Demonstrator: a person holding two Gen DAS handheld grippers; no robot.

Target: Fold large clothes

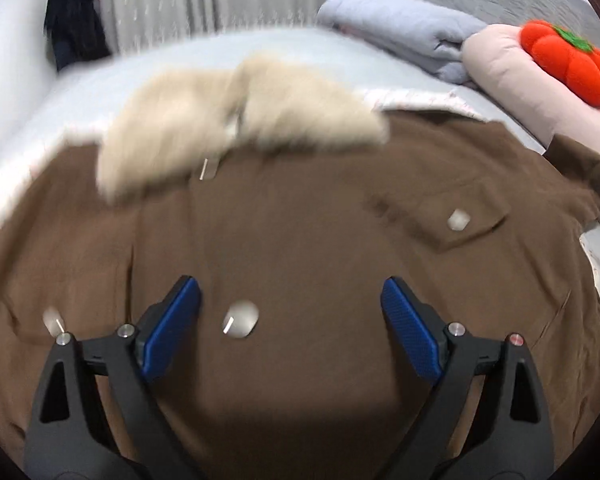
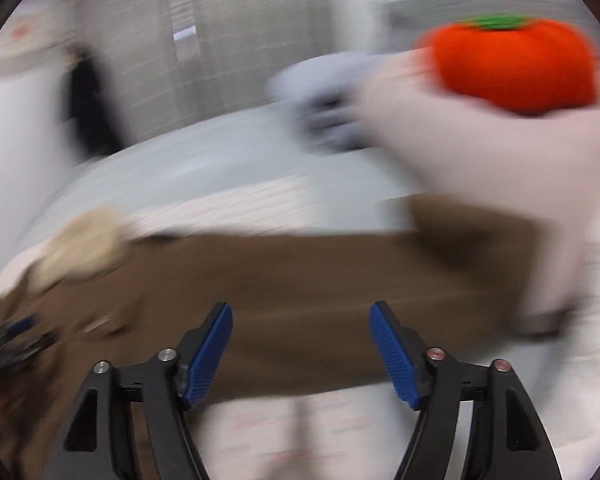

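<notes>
A brown coat with a cream fur collar lies spread front-up on the bed. My left gripper hangs open over its front. A silver snap button shows between the blue pads, which press on nothing. A flap pocket sits to the right. The right wrist view is blurred. There my right gripper is open above a long brown stretch of the coat, holding nothing, with the fur collar at the far left.
A red pumpkin cushion rests on a pink pillow at the right. A folded grey-blue blanket lies behind it. The pale bed sheet reaches towards curtains and a dark hanging garment.
</notes>
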